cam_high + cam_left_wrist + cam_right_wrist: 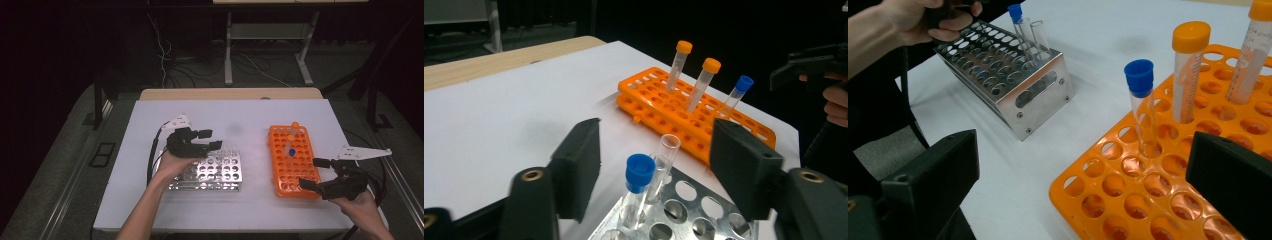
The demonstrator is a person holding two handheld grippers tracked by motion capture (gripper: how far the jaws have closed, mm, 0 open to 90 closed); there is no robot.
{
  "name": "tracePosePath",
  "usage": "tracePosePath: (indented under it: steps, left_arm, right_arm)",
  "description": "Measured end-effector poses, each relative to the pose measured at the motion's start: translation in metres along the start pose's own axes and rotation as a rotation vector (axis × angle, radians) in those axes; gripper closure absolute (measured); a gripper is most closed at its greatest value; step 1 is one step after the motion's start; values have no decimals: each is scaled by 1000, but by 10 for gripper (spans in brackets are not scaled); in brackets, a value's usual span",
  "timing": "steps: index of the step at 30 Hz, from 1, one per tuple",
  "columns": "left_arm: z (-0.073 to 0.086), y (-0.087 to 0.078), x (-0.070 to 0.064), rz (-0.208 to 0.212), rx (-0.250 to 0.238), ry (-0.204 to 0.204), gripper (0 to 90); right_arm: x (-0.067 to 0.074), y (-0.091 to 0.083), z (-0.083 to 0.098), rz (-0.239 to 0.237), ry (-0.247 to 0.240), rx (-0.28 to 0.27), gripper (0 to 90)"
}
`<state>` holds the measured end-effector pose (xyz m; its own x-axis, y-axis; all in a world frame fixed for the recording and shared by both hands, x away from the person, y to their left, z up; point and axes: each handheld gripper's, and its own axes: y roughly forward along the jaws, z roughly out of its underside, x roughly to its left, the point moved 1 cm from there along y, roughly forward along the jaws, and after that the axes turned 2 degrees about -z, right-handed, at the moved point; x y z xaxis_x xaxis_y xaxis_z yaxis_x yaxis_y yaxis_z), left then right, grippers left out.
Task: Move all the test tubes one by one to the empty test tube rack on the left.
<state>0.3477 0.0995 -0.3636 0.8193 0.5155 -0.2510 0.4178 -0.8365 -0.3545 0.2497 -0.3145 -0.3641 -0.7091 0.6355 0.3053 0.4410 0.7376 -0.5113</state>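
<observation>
High view: my left gripper (206, 139) hovers over the metal rack (212, 171) at centre-left of the frame; my right gripper (314, 173) sits at lower right beside the orange rack (293, 161) on the white desk (150, 200).
Left gripper view: my fingers (583, 162) stand partly apart and touch nothing; the blue-capped tube (638, 187) stands in the metal rack at lower centre between them, beside an uncapped tube (663, 162).
Right gripper view: my fingers (933, 177) are wide apart and hold nothing; a second blue-capped tube (1142, 102) stands in the orange rack at centre, two orange-capped tubes (1189, 65) to its right.
Step in hand: I judge the blue-capped tube is just set in the metal rack and let go.
Next move: lift my left gripper straight up clear of the cap without knocking either tube, then reach for another tube in the orange rack.
</observation>
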Motion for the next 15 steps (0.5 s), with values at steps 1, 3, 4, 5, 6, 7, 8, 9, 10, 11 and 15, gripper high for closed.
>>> tracePosePath:
  steps: [1,3,4,5,6,7,8,9,10,11,15]
  left_arm:
    - [-1,-2,-1,-4,1,-4,316]
    - [-3,-4,-3,-10,4,-5,259]
    - [-4,-5,-5,-11,6,-5,217]
    - [-4,-7,-7,-9,7,-6,217]
    - [-5,-8,-9,-3,11,-5,149]
    - [-6,-9,-10,-4,15,-2,149]
    - [-6,-11,-13,-2,18,3,124]
    - [-6,-12,-15,-2,20,1,66]
    - [-6,-13,-17,-4,26,1,16]
    - [-6,-16,-22,-8,37,8,0]
    - [-4,-23,-30,-3,32,16,0]
  right_arm:
    - [-1,1,-1,-1,-2,2,4]
    - [-4,4,-3,0,-5,9,4]
    - [-6,6,-5,0,-7,18,4]
    - [-6,6,-5,0,-7,18,4]
    - [-8,9,-7,0,-11,27,4]
    - [-8,9,-7,0,-11,27,4]
    - [-9,10,-8,0,-13,28,4]
    - [-11,13,-9,0,-16,35,4]
    - [-12,14,-9,3,-18,38,4]
    - [-13,16,-9,6,-19,44,4]
    - [-18,22,-10,21,-26,69,4]
